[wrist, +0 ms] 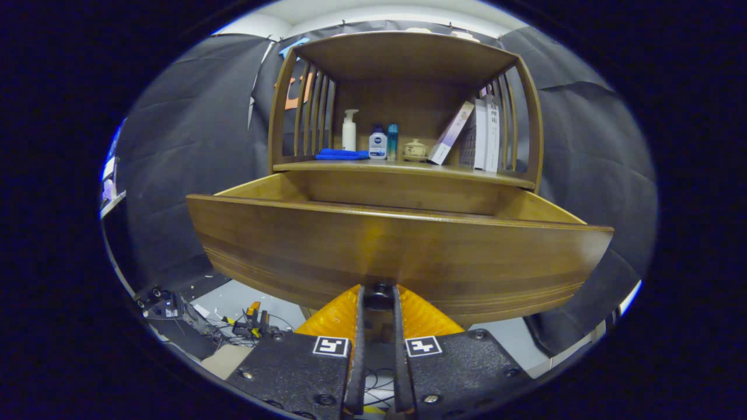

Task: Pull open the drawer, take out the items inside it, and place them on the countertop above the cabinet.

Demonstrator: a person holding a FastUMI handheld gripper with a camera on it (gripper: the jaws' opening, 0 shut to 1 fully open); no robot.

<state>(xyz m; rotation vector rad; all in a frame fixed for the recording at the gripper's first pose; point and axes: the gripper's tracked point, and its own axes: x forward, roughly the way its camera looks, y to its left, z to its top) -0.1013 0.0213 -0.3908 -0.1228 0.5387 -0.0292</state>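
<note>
The gripper (379,297) is low in front of the cabinet, and its two fingers (357,326) stand close together, clamped on the small dark knob (380,296) at the lower edge of the drawer front (397,254). The knob sits between the fingertips and both of them press on it.

The drawer (402,201) is pulled out of the cabinet toward the gripper. Its wide wooden front fills the space just beyond the fingers, and its two side walls run back to the cabinet body. From this low position the inside of the drawer is hidden behind the front board, so I cannot tell what lies in it.

Above the drawer is the countertop (402,169) of the cabinet, under a wooden shelf frame with slatted sides. On it, near the left edge, lies a folded blue cloth (341,154). Behind the cloth stands a white pump bottle (349,129). Next to it, toward the middle, are a small white bottle with a blue cap (377,144) and a slim teal bottle (393,140). Then comes a small ceramic lidded jar (415,149). At the right edge several books (481,134) stand upright, and one more book (450,133) leans against them.

Under the drawer, on the floor to the left, some cables and tools (233,324) lie in disorder.
</note>
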